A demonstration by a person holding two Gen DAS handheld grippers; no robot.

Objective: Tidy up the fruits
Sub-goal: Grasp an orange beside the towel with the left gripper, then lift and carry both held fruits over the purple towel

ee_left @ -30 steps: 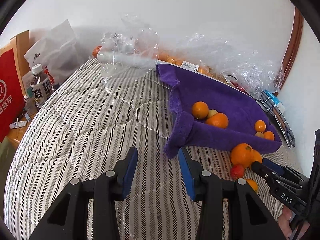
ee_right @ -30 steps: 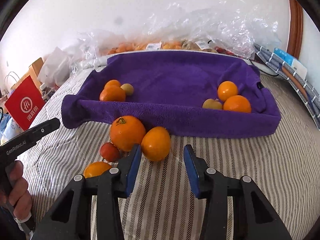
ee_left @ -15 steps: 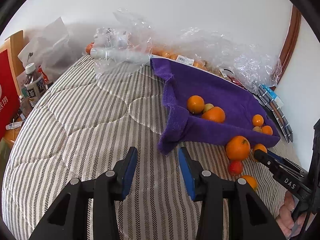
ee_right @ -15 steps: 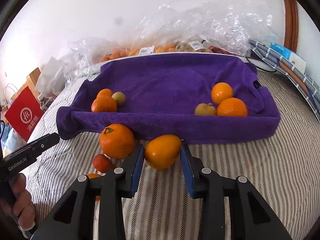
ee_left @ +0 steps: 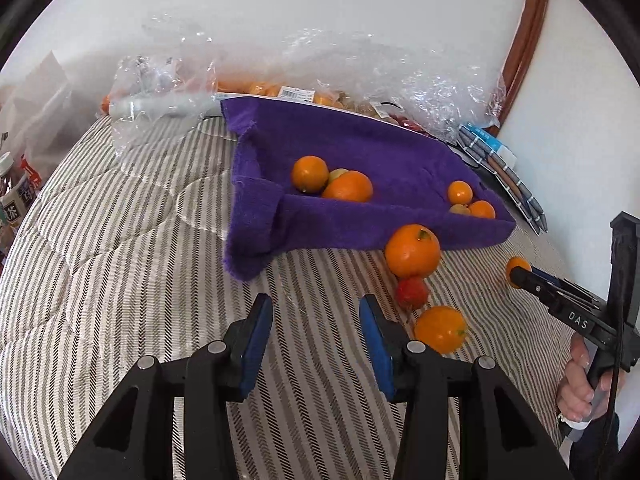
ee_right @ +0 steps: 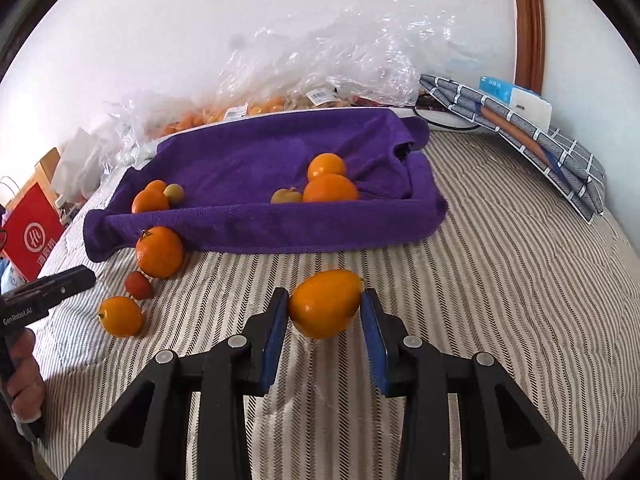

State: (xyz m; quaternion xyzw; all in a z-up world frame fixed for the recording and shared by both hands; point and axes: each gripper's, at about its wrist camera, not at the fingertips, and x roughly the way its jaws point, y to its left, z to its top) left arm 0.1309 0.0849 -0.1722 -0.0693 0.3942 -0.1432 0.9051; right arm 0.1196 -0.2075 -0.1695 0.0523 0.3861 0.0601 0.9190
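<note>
Your right tongs (ee_right: pixel 324 316) slope down toward the striped bed (ee_right: pixel 500 280) and have closed on an oval orange fruit (ee_right: pixel 325 303), both blue pads pressing its sides. The jaws have just been closing, with that fruit between them. Its long axis runs roughly from 8 o'clock to 2 o'clock across the right camera's view, the narrower end up toward 2 o'clock. Your left tongs (ee_left: pixel 316 334) also tilt down at the bed, jaws parted with nothing between them and only striped cover below; they have just been opening a little. In the left view your right hand (ee_left: pixel 578 384) grips a black handle at 4 o'clock, printed "DAS". In the right view your left hand (ee_right: pixel 24 376) sits at 8 o'clock under a handle reading "GenRobot.AI". Beyond the left tongs, toward 2 o'clock, lie a small orange (ee_left: pixel 440 329), a red fruit (ee_left: pixel 412 293) and a large orange (ee_left: pixel 413 250) with its stem scar facing up, the last touching the purple towel (ee_left: pixel 360 148). On the towel sit two small clusters of fruit. Farther back are crumpled plastic bags (ee_left: pixel 400 72) with barcode stickers too small to read. At 9 o'clock in the right view stands a red paper bag (ee_right: pixel 34 236) with a white round logo and writing I cannot make out.
</note>
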